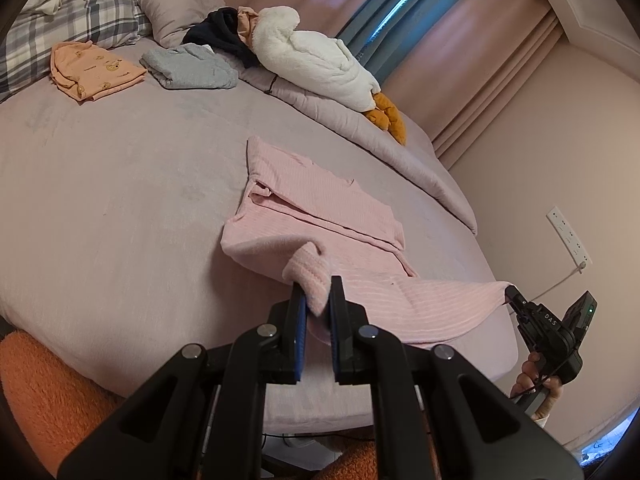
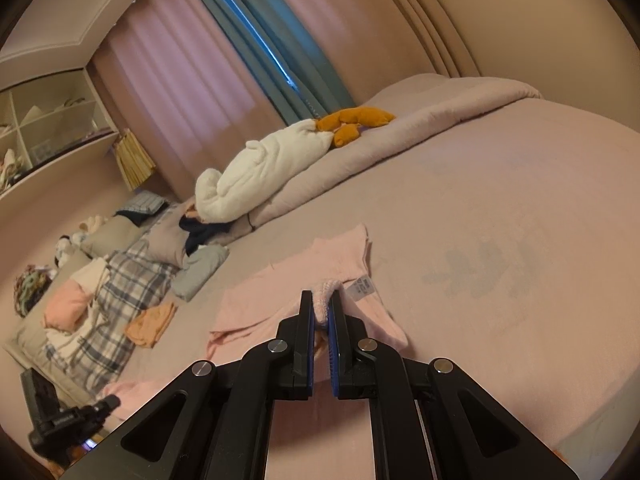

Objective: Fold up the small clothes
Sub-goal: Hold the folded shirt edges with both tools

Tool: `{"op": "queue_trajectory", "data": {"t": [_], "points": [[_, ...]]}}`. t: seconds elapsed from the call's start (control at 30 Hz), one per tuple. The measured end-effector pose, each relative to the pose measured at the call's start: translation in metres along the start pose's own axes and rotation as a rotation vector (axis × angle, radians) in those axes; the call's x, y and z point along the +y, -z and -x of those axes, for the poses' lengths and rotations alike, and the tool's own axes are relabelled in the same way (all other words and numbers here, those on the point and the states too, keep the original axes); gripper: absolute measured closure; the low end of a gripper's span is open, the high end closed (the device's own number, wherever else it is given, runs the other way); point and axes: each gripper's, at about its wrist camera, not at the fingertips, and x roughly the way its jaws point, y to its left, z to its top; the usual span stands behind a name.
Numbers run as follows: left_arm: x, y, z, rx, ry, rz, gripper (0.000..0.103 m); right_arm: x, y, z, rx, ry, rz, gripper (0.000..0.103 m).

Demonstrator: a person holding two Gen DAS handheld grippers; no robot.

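Observation:
A pink ribbed garment (image 1: 320, 208) lies partly folded on the mauve bed (image 1: 120, 208), its near end stretched toward the bed's front edge. My left gripper (image 1: 317, 286) is shut on a bunched corner of that near hem. In the left wrist view my right gripper (image 1: 511, 294) pinches the opposite corner at the far right, held by a hand (image 1: 534, 376). From the right wrist view the right gripper (image 2: 323, 300) is shut on pink fabric (image 2: 304, 280), with a white care label (image 2: 362, 288) beside it. The left gripper (image 2: 108, 404) shows at lower left.
A folded orange garment (image 1: 96, 70) and a folded grey one (image 1: 192, 68) lie near the plaid pillows (image 1: 72, 12). A white plush goose (image 1: 320, 60) rests on the rolled duvet (image 1: 360, 120) beside dark clothes (image 1: 222, 32). A wall socket (image 1: 568, 236) sits right; orange fluffy fabric (image 1: 48, 392) lower left.

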Motion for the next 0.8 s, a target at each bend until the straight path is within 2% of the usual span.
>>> {"op": "queue_trajectory", "data": {"t": [0.8], "points": [[-0.002, -0.042, -0.016, -0.08, -0.009, -0.009, 0.094, 0.013, -0.038, -0.026, -0.035, -0.054, 0.049, 0.095]]}}
